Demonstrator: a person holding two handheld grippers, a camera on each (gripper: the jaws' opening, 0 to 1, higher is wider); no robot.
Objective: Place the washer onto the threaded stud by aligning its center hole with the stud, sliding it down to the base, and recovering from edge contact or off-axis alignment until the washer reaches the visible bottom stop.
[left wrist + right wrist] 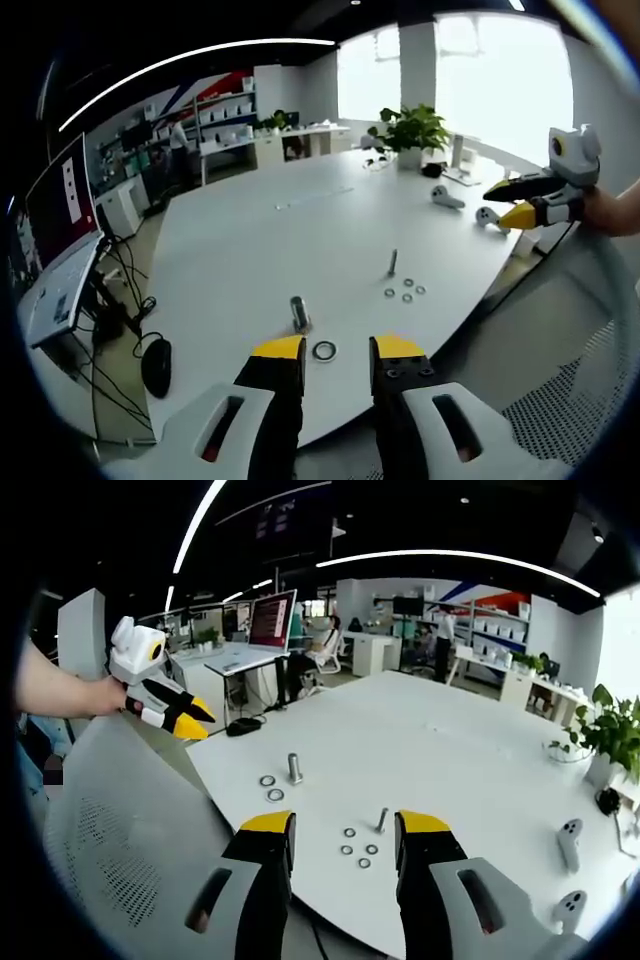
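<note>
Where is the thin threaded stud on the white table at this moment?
In the right gripper view the threaded stud stands upright between the right gripper's open jaws, with four small washers beside its base. The thicker bolt stands apart, to its left.

My left hand-held gripper hangs in the air with its yellow-tipped jaws parted and nothing between them. My right hand-held gripper is the same, jaws apart and empty. My right hand grips its handle, raised off to the side.
</note>
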